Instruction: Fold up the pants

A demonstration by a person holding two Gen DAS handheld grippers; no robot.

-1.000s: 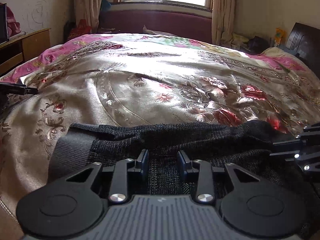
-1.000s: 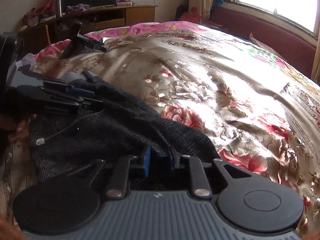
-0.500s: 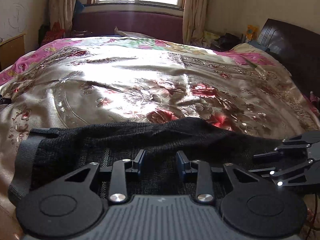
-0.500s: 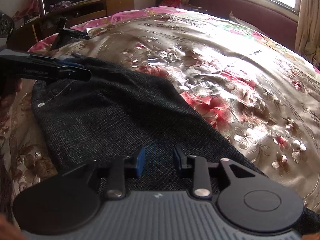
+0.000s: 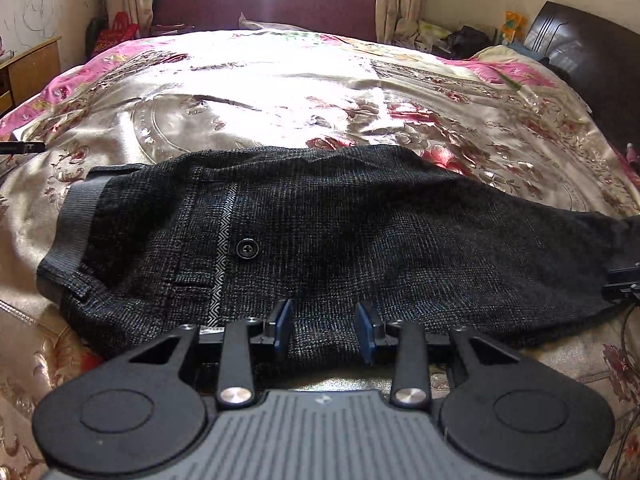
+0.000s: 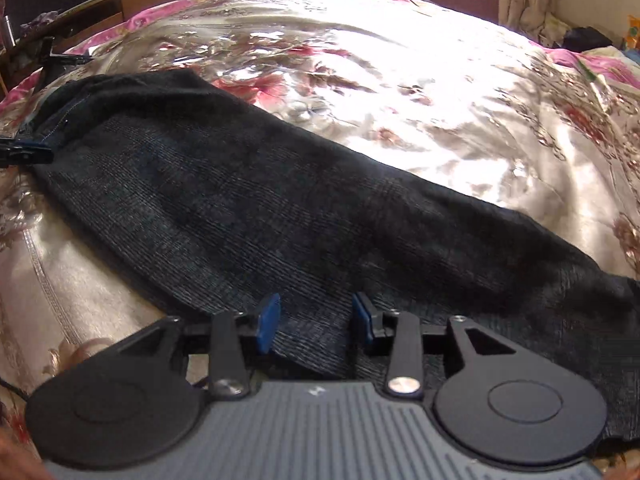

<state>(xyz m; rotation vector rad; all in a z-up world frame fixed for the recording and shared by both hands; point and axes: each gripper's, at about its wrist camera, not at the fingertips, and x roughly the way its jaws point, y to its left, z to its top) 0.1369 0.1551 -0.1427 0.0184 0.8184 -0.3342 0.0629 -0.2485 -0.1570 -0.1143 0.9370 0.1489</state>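
Note:
Dark grey tweed pants (image 5: 320, 240) lie flat across the floral bedspread, waistband at the left, a black button (image 5: 247, 248) on the seat, legs running right. They also show in the right wrist view (image 6: 280, 216). My left gripper (image 5: 324, 330) is open, its blue pads over the near edge of the seat, holding nothing. My right gripper (image 6: 314, 320) is open over the near edge of the leg. Each gripper's tip shows at the edge of the other's view.
The shiny floral bedspread (image 5: 300, 96) stretches far beyond the pants. A dark headboard (image 5: 580, 52) stands at the right, a wooden desk (image 5: 28, 64) at the left, a window bench (image 5: 264, 4) behind. A black object (image 6: 60, 58) lies near the waistband end.
Both grippers opened wider and drew back toward the near edge. The pants, bunched a second ago, now lie spread flat on the bed.

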